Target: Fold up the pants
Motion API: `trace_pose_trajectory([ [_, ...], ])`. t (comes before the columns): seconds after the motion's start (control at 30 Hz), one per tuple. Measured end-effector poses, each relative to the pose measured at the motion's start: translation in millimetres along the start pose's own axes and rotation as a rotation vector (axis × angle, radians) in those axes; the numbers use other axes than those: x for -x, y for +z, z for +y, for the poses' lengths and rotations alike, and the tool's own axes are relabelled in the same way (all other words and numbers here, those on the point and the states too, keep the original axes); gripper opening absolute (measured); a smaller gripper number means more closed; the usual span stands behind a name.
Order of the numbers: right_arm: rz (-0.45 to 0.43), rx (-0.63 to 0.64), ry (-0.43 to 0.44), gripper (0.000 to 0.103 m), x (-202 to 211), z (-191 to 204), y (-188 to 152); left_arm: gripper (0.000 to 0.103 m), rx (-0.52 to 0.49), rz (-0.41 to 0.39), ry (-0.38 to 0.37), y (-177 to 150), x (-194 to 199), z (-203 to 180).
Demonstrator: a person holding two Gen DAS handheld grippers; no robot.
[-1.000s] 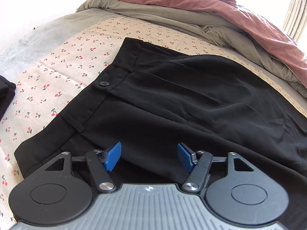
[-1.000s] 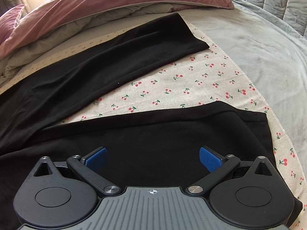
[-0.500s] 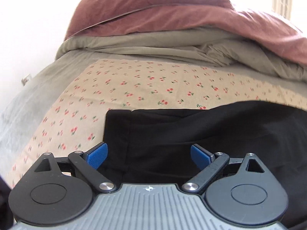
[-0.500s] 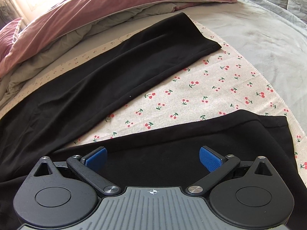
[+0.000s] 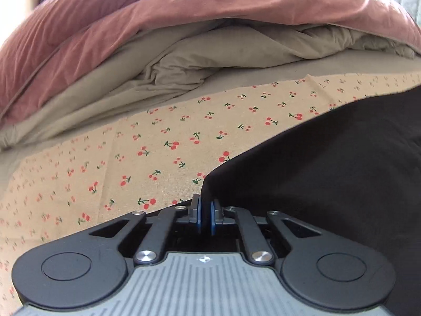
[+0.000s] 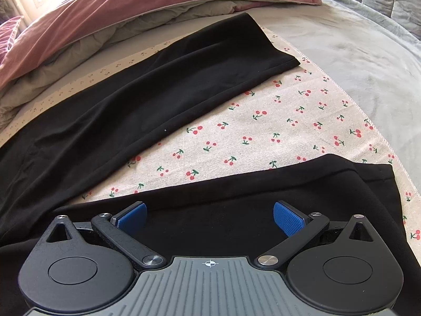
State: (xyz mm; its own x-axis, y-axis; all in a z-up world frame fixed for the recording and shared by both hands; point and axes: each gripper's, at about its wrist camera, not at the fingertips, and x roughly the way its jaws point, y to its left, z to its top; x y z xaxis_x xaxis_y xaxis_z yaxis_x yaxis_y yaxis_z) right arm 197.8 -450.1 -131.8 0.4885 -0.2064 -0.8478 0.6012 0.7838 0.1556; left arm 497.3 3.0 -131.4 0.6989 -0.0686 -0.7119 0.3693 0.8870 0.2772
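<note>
Black pants (image 6: 163, 84) lie spread on a cherry-print cloth (image 6: 263, 129) on a bed. In the right wrist view the far leg runs to the upper right and the near leg (image 6: 289, 184) lies under my right gripper (image 6: 209, 216), which is open and empty just above it. In the left wrist view my left gripper (image 5: 206, 214) is shut on a corner of the pants (image 5: 329, 163) at the waist end; the black fabric spreads to the right.
A rumpled pink and beige duvet (image 5: 184, 26) is piled along the far side of the bed, also in the right wrist view (image 6: 131, 8). Grey bedcover (image 6: 355, 52) lies to the right of the cherry cloth (image 5: 131, 158).
My left gripper moved to the far corner of the waistband and closed on it. My right gripper stayed open over the near leg, shifting slightly.
</note>
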Motion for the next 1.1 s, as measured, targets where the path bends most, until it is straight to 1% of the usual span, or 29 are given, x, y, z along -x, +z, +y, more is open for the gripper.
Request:
trace_pose_trajectory([
  [0.03, 0.001, -0.011, -0.001, 0.103, -0.8, -2.5, 0.5, 0.005, -0.045, -0.023, 0.016, -4.0, 5.2, -7.7],
  [0.07, 0.001, -0.018, -0.007, 0.103, -1.4, -4.5, 0.7, 0.005, -0.045, -0.047, 0.012, -7.9, 12.4, -9.1],
  [0.13, -0.009, -0.024, -0.023, 0.103, 0.2, -6.9, 1.1, 0.005, 0.005, -0.119, -0.036, -17.9, 39.0, -7.3],
  [0.17, -0.017, -0.032, -0.021, 0.103, 2.7, -8.9, 2.1, 0.005, 0.006, -0.158, -0.058, -23.4, 53.2, -8.2],
  [0.23, -0.031, -0.05, -0.005, 0.103, 6.8, -10.2, 3.3, 0.005, -0.034, -0.234, -0.103, -36.8, 83.8, -12.9],
  [0.33, -0.034, -0.075, 0.022, 0.103, 9.2, -10.7, 4.2, 0.005, -0.056, -0.247, -0.184, -62.1, 118.8, -21.1],
  [0.4, -0.032, -0.092, 0.037, 0.103, 9.9, -11.4, 4.6, 0.005, -0.132, -0.263, -0.217, -84.6, 142.9, -34.4],
  [0.43, -0.033, -0.094, 0.036, 0.103, 10.5, -11.2, 5.1, 0.005, -0.191, -0.273, -0.23, -97.9, 157.1, -44.9],
  [0.53, -0.045, -0.097, 0.039, 0.103, 15.0, -10.7, 6.8, 0.005, -0.337, -0.28, -0.261, -132.1, 187.6, -67.7],
  [0.63, -0.05, -0.116, 0.072, 0.103, 16.9, -10.3, 9.5, 0.005, -0.43, -0.261, -0.283, -159.8, 208.1, -82.6],
  [0.67, -0.051, -0.121, 0.082, 0.103, 16.4, -9.6, 10.7, 0.005, -0.445, -0.263, -0.287, -165.4, 212.1, -83.9],
  [0.77, -0.066, -0.131, 0.088, 0.103, 14.9, -3.2, 18.5, 0.006, -0.411, -0.24, -0.307, -174.8, 216.4, -81.1],
  [0.87, -0.098, -0.156, 0.181, 0.102, 11.6, 5.8, 40.7, 0.006, -0.384, -0.217, -0.308, -170.8, 207.1, -79.7],
  [0.93, -0.11, -0.185, 0.234, 0.101, 2.5, 13.8, 61.7, 0.006, -0.395, -0.211, -0.302, -171.5, 207.0, -86.5],
  [1.0, -0.085, -0.234, 0.269, 0.096, -21.0, 23.4, 87.4, 0.006, -0.407, -0.212, -0.299, -173.3, 208.5, -89.1],
  [1.03, -0.068, -0.244, 0.257, 0.089, -32.0, 28.3, 98.0, 0.006, -0.4, -0.212, -0.301, -173.6, 209.4, -87.7],
  [1.07, -0.054, -0.24, 0.223, 0.083, -45.5, 36.0, 111.5, 0.006, -0.383, -0.203, -0.305, -176.8, 212.6, -83.8],
  [1.1, -0.05, -0.224, 0.188, 0.081, -57.3, 44.0, 123.5, 0.006, -0.374, -0.195, -0.309, -177.4, 212.9, -82.5],
])
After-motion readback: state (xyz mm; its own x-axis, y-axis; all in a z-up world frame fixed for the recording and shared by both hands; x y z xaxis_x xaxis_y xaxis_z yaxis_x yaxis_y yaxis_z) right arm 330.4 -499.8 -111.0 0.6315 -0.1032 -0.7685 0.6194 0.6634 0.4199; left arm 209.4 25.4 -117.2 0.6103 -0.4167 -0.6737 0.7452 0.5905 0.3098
